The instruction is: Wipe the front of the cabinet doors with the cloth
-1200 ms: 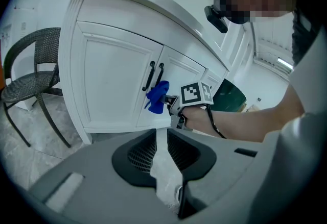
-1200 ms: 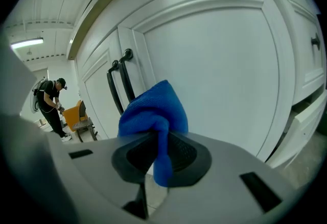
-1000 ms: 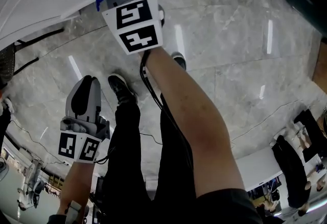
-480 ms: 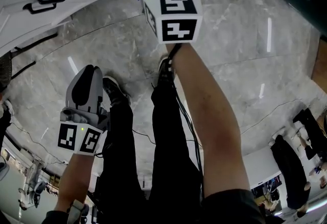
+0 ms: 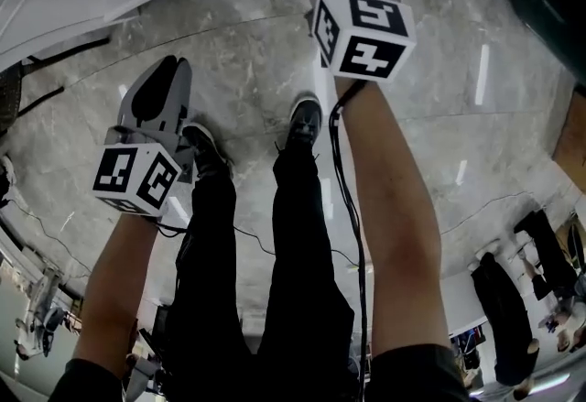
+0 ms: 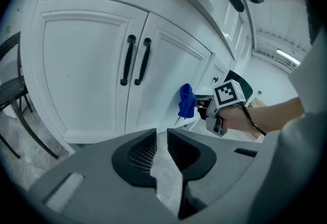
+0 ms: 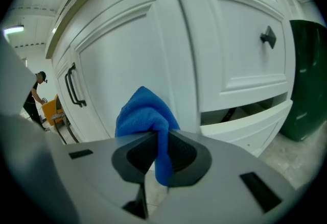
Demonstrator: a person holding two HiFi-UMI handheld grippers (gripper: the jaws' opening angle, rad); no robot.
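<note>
Grey marble-look floor [image 5: 430, 89] ran up to a row of white cabinet doors [image 6: 87, 65], seen from the head view at the top edge. Right gripper [image 7: 156, 152] was held out in front, jaws pinching a blue cloth [image 7: 145, 116]. One strip of it hung down between the pads, and the rest bunched above the tips. In the left gripper view the cloth [image 6: 186, 100] sat low against a door panel, right of the paired black bar handles [image 6: 135, 59]. It probably touched the door, but contact was hard to confirm at that angle. From the right gripper view, the door seam ran just above the cloth. A drawer front [image 7: 245, 121] to the right stood slightly ajar, below a panel with a small black knob [image 7: 268, 38]. A dark green bin [image 7: 306, 80] stood at the far right on the floor. Left gripper [image 6: 161, 139] was held back and lower, well apart from the doors. Its jaws were nearly pressed together, with only a thin slit and nothing between them, and they pointed toward the cabinets. The head view showed the person's black trousers [image 5: 302, 244] and dark shoes [image 5: 305, 116] on the floor between the two arms. A black cable [image 5: 346, 199] trailed from the right gripper along the forearm. People [image 5: 508, 318] stood in the background at lower right.
</note>
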